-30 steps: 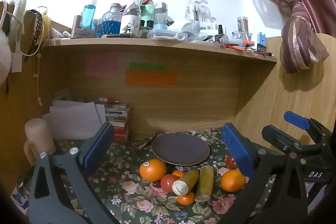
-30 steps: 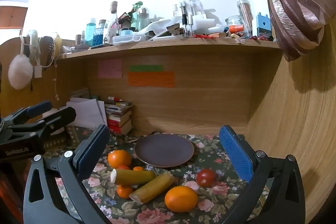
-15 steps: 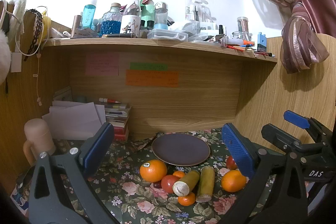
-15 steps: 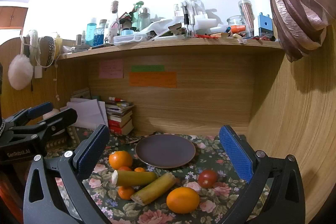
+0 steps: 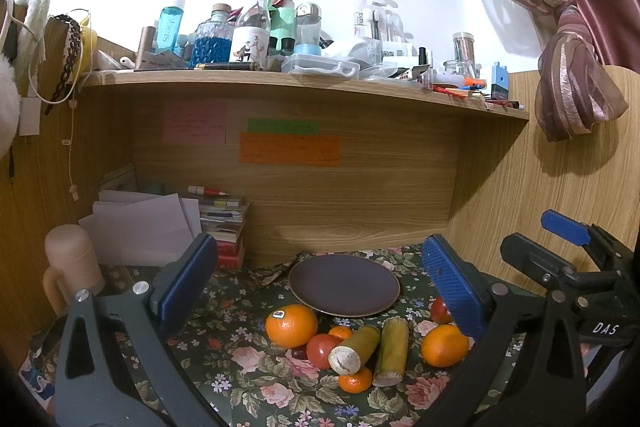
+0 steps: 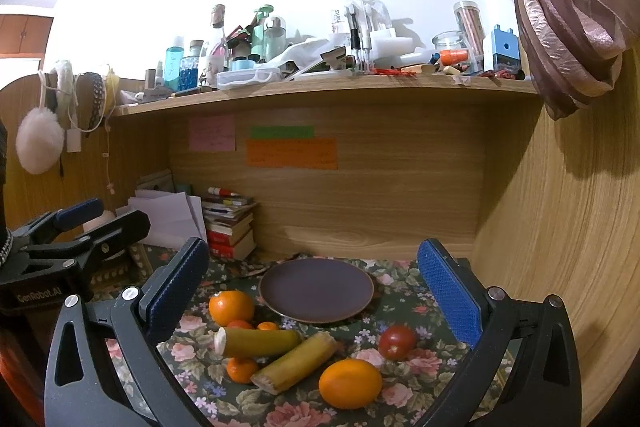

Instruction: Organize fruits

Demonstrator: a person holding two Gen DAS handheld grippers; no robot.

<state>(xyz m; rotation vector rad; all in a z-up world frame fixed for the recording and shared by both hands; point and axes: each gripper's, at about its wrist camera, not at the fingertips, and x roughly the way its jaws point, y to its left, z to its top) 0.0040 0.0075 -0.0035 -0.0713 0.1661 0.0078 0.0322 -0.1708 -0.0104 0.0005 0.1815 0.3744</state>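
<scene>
The fruits lie in a loose cluster on the floral cloth [image 6: 404, 303] covering the bench, just in front of the dark plate [image 6: 316, 290], which carries nothing. In the right wrist view, a large orange [image 6: 350, 383] sits nearest the camera, a tomato [image 6: 397, 342] behind it to the right, and two sugarcane pieces [image 6: 294, 361] lie touching at an angle in the middle; a second orange [image 6: 231, 307] rests against the plate's left edge, with small tangerines [image 6: 241, 369] tucked around the cane. The whole cluster lies ahead of and between the spread blue fingers [image 6: 448, 297] of the right gripper [image 6: 312, 291] — released, holding nothing, none of the fruit touched. The left gripper [image 5: 316, 281] is likewise released and empty; in its view the stickered orange [image 5: 291, 325], a second tomato [image 5: 322, 350] and the cane pieces lie between its fingers [image 5: 451, 283], apart from both. Each gripper appears at the edge of the other's view. Behind the plate stands the wooden back panel with coloured notes [image 5: 289, 149]; a stack of books [image 6: 230, 227] sits at left, and a cluttered shelf [image 5: 304, 83] runs above.
</scene>
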